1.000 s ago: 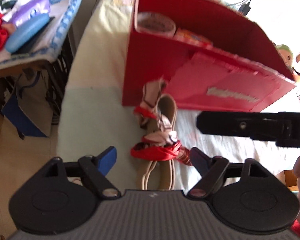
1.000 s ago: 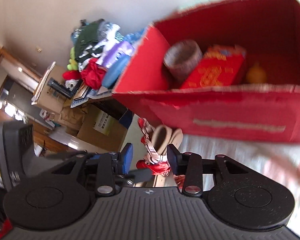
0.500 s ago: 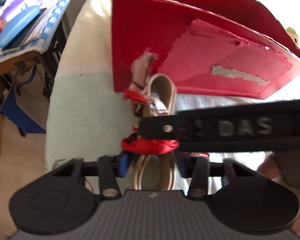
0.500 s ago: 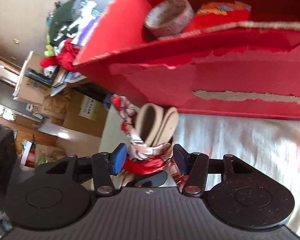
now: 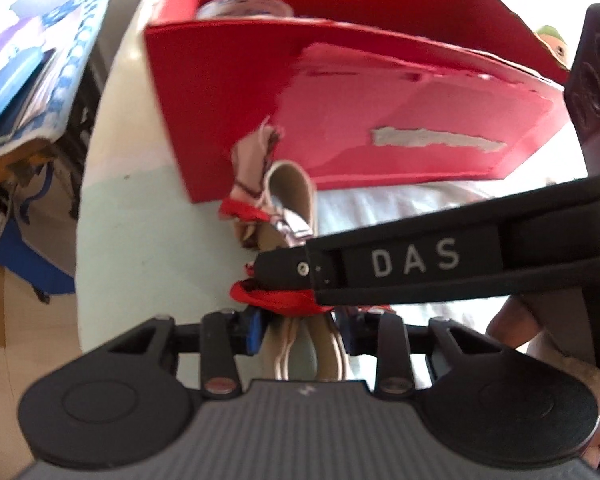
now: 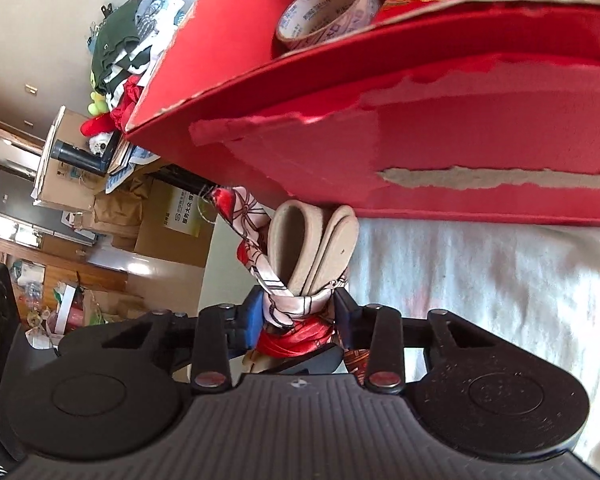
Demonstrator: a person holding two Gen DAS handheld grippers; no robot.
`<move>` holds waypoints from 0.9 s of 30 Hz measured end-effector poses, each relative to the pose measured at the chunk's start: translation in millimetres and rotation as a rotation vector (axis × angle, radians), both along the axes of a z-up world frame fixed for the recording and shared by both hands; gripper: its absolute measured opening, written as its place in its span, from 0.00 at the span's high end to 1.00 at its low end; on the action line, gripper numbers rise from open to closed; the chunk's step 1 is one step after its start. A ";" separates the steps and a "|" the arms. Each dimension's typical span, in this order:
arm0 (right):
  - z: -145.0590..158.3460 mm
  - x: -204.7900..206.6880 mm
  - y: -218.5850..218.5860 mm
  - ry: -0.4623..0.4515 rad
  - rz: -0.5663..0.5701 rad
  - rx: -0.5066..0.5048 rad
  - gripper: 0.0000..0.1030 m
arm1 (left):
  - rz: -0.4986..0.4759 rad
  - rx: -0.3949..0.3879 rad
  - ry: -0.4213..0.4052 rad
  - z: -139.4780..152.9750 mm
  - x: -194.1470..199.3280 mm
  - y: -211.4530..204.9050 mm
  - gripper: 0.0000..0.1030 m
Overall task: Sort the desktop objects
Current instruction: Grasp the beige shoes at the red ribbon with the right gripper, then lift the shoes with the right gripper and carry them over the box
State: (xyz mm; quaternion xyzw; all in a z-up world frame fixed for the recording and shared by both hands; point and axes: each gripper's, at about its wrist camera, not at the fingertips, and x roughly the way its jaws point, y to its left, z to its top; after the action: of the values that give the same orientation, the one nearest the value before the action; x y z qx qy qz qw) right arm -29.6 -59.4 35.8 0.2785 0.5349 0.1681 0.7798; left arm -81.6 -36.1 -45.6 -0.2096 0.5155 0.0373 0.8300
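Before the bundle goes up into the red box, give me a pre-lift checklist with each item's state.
1. Right tool closed on the strap bundle: ok.
2. Left tool gripping the bundle's lower loops: cannot tell.
3. Scarf wrap secure around the straps: cannot tell.
4. Bundle outside the red box, against its front wall: ok.
5. Room inside the box beside the tape roll: cannot tell.
6. The tools not fouling each other: cannot tell, they crowd one spot.

The left tool point(image 5: 300, 330) points forward and low, its two fingers drawn in to a narrow gap with a tan strap bundle point(image 5: 300, 352) between them. The right tool point(image 6: 300, 314) has its fingers pressed against the same bundle's scarf-wrapped waist. In the left view, the right tool's black finger point(image 5: 400, 268) crosses just ahead, the person's right hand point(image 5: 540, 340) behind it.
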 end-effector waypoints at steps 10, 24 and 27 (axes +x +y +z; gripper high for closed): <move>1.8 -24.4 -36.6 0.063 -0.106 -0.001 0.70 | -0.179 -0.059 -0.067 14.1 19.3 -32.6 0.73; 16.7 -76.9 -98.4 0.077 -0.350 -0.068 0.73 | -0.462 -0.114 -0.140 38.0 65.4 -101.7 0.78; 19.8 -86.4 -112.2 0.073 -0.389 -0.063 0.73 | -0.486 -0.117 -0.151 45.0 72.4 -112.4 0.79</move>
State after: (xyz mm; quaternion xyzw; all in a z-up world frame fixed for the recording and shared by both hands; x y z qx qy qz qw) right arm -116.0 -171.6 55.6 0.3580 0.5038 -0.0129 0.7860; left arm -9.2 -148.5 -0.6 -0.1298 0.4885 -0.2088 0.8372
